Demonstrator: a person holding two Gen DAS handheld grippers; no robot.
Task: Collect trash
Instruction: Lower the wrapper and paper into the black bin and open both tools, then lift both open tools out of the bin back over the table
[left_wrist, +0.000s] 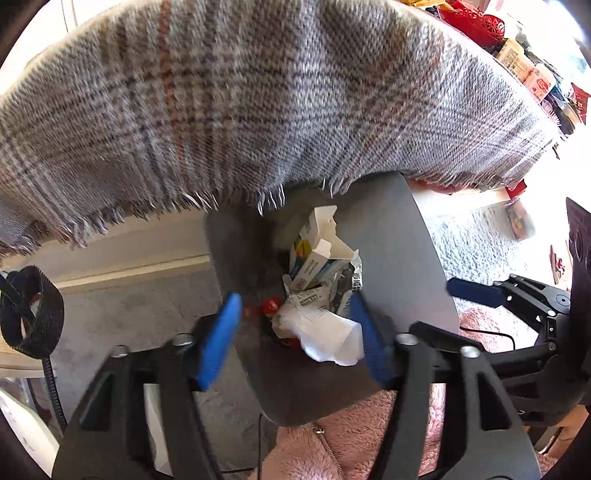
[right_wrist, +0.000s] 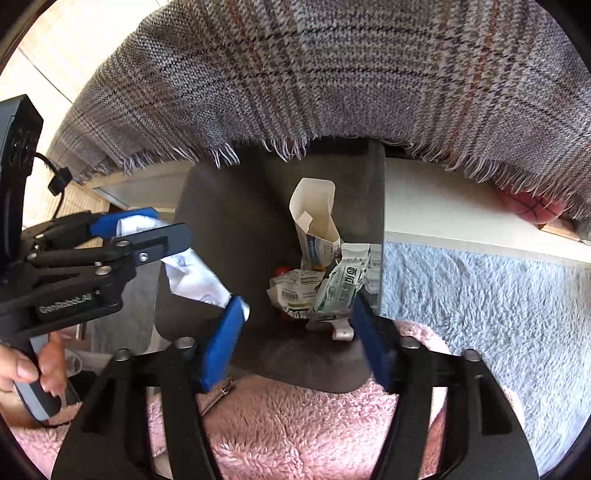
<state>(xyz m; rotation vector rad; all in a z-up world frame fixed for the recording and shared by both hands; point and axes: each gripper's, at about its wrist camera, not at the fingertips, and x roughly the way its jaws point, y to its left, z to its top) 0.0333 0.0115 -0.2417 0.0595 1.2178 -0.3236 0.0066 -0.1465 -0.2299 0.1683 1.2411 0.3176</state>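
Probably a home living room: plaid throw (right_wrist: 332, 74), shaggy rug (right_wrist: 480, 295), cluttered shelf (left_wrist: 524, 66).

We count two grippers, the left gripper (left_wrist: 295, 303) and the right gripper (right_wrist: 298, 302), each with two blue pads (left_wrist: 218, 339), four in all. Below both stands one grey bin (right_wrist: 229, 221). Under the right gripper we count one opened white carton (right_wrist: 314, 218) and at least two crumpled printed wrappers (right_wrist: 295, 291); more we cannot separate. Between the left gripper's pads there is one white paper wad (left_wrist: 325, 336), with at least two red bits (left_wrist: 271, 305) beside it. Beyond the grippers hangs one fringed plaid cloth (left_wrist: 258, 92); nearer than them lies one pink fleece (right_wrist: 295, 424). One hand (right_wrist: 22, 369) shows.
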